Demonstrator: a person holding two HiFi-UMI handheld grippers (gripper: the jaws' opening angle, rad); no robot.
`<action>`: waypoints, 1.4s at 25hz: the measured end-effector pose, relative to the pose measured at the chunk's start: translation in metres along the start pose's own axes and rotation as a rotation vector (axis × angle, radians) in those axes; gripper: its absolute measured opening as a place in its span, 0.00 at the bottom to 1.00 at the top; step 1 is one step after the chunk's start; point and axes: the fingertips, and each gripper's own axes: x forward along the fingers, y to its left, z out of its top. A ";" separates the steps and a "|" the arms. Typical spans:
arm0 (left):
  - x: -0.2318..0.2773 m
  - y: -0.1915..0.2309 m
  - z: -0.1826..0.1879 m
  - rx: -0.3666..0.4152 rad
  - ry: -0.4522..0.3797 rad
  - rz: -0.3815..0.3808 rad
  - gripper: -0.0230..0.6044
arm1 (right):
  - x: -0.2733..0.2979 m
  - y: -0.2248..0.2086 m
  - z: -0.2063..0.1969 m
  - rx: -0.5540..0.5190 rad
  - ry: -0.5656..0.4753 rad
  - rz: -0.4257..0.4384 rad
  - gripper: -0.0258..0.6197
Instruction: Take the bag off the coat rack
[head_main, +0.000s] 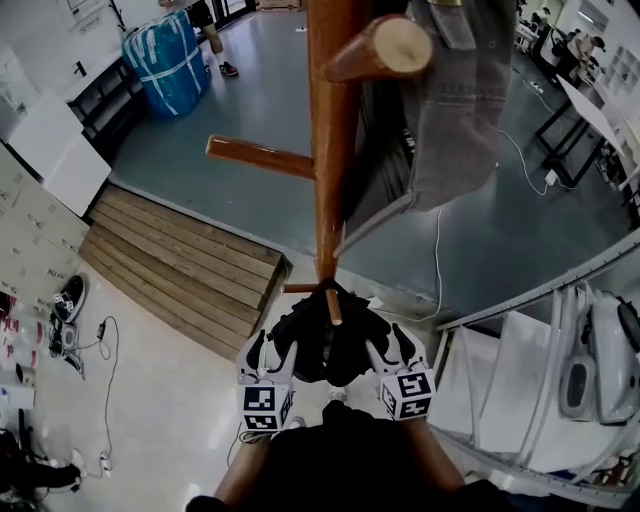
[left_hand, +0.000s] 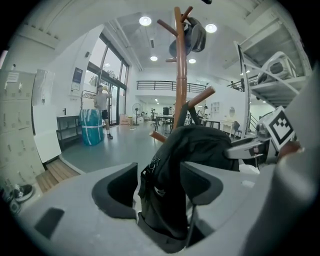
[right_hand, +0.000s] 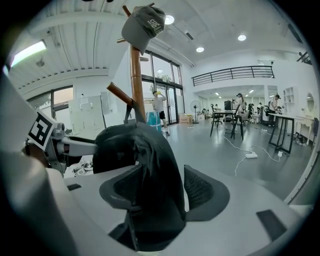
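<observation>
Bag, black fabric (head_main: 325, 340), hangs on the low near peg (head_main: 333, 306) of a brown wooden coat rack (head_main: 328, 150). Left gripper (head_main: 274, 350) and right gripper (head_main: 390, 345) flank it, jaws spread wide, bag folds between them, not clamped. Grey cap (right_hand: 144, 27) at rack top: white lettering, illegible. Small white print (left_hand: 154, 161) on bag unreadable.
</observation>
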 end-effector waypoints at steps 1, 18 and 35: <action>0.002 0.001 -0.001 0.007 0.002 0.002 0.45 | 0.002 0.000 0.000 -0.002 0.001 0.006 0.39; 0.010 -0.001 -0.003 0.001 -0.001 -0.006 0.28 | 0.010 -0.007 0.000 0.007 -0.005 0.010 0.31; -0.009 -0.012 0.002 0.029 -0.013 -0.062 0.21 | -0.006 0.003 0.001 0.021 -0.004 -0.005 0.22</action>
